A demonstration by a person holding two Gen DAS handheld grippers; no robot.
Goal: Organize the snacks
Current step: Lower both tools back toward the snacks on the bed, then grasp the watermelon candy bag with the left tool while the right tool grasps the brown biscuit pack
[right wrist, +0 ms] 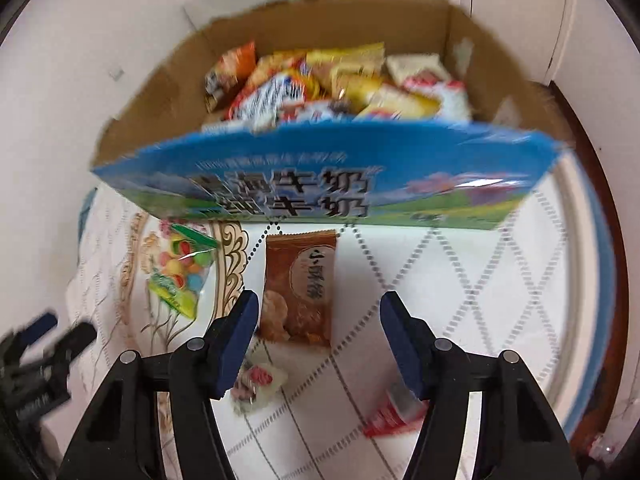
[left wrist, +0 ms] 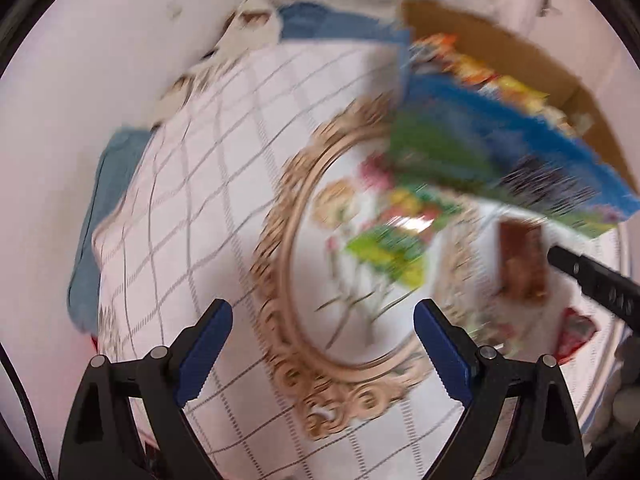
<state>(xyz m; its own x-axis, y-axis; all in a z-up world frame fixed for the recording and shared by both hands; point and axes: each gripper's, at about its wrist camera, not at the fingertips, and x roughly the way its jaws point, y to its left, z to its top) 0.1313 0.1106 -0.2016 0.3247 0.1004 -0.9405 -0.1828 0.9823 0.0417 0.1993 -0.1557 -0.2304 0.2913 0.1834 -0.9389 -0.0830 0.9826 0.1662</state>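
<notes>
Two open tools, right tool (right wrist: 318, 332) above brown snack packet (right wrist: 298, 286)

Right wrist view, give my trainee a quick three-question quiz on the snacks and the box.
1. True or false: the brown cardboard box with the blue printed front flap is empty.
2. Which packet lies nearest between the open right gripper fingers: A) brown biscuit packet, B) green candy bag, C) small red packet?
3. The left gripper is ____.

Key: 1 false; 2 A; 3 open.
</notes>
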